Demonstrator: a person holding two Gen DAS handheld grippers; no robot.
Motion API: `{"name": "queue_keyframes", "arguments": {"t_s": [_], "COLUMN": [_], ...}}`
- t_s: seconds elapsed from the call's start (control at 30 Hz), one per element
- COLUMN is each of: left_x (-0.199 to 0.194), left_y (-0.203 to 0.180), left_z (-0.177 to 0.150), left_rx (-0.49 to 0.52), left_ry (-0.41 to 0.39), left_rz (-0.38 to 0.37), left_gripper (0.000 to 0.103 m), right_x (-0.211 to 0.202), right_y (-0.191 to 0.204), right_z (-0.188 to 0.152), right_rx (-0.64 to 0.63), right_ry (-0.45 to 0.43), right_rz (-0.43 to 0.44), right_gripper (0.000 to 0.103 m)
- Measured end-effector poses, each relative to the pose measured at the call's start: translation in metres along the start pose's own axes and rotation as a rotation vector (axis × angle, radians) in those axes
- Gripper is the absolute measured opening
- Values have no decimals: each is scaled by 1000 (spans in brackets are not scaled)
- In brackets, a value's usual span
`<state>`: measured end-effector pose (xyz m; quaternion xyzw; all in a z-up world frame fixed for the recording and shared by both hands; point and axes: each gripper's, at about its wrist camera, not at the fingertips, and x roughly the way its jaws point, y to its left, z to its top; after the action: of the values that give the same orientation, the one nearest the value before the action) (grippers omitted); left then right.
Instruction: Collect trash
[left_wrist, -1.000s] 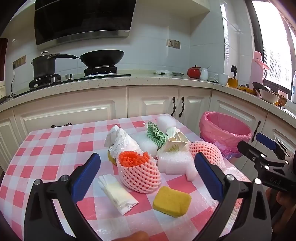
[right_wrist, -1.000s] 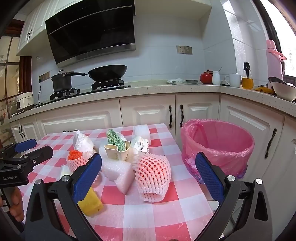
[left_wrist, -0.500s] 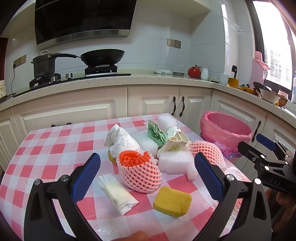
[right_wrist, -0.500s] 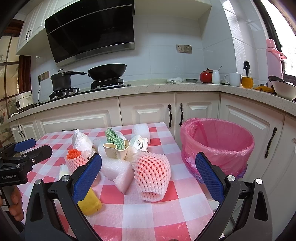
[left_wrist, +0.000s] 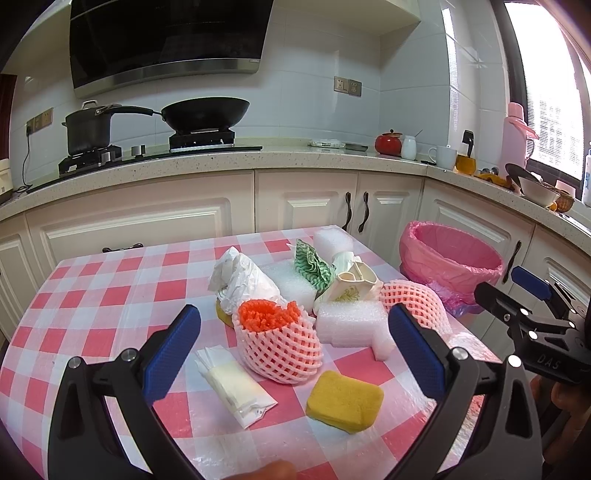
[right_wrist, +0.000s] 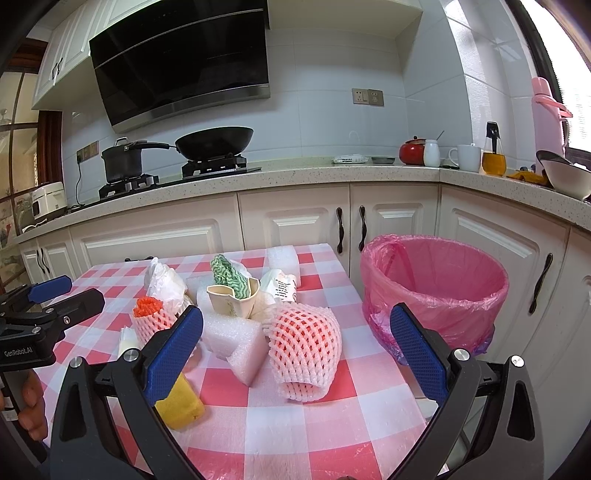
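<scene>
Nothing is picked up yet: this looks like the approach before the first grab. The left tool (left_wrist: 293, 343) hovers above the near edge of the bench (left_wrist: 92, 295), its blue pads wide apart and empty. The right tool (right_wrist: 295, 341) does the same on the other side, also spread and holding nothing.

The trash sits in a loose heap at the middle of the checked cloth: a pink foam net with orange filling (left_wrist: 279, 341), a second pink foam net (right_wrist: 304, 345), white foam blocks (left_wrist: 351, 323), a crumpled paper cup (right_wrist: 231, 299), a white wrapper (left_wrist: 236, 386) and a yellow sponge (left_wrist: 343, 400). The pink-lined bin (right_wrist: 436, 291) stands off the bench's far right corner (apparently empty, though its bottom is hidden).

The second net lies almost framed by the right tool, nearest the bin, so it seems the likely first pick: lower, straddle it, close gently, since the foam will squash, then carry it over the rim.
</scene>
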<state>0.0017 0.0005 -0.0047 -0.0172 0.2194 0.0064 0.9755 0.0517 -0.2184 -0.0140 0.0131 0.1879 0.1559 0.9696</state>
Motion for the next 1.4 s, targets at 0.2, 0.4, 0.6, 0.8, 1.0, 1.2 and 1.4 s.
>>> {"name": "queue_keyframes", "arguments": {"t_s": [0.2, 0.4, 0.6, 0.8, 1.0, 1.2, 1.4], "left_x": [0, 0, 0, 0, 1, 1, 1], "left_y": [0, 0, 0, 0, 1, 1, 2], "left_z": [0, 1, 1, 1, 1, 1, 1], "left_rx": [0, 0, -1, -1, -1, -2, -3], "left_ry": [1, 1, 1, 2, 1, 2, 7], "left_rz": [-1, -1, -1, -1, 1, 1, 3], "left_gripper": [98, 98, 98, 98, 98, 98, 98], "right_x": [-1, -1, 0, -1, 0, -1, 0], "right_y": [0, 0, 0, 0, 0, 0, -1], "right_z": [0, 0, 0, 0, -1, -1, -3], "right_rx": [0, 0, -1, 0, 0, 1, 4], "right_ry": [0, 1, 1, 0, 1, 3, 11], "right_rz": [1, 1, 0, 0, 0, -2, -3], "right_gripper": [95, 95, 95, 95, 95, 95, 95]}}
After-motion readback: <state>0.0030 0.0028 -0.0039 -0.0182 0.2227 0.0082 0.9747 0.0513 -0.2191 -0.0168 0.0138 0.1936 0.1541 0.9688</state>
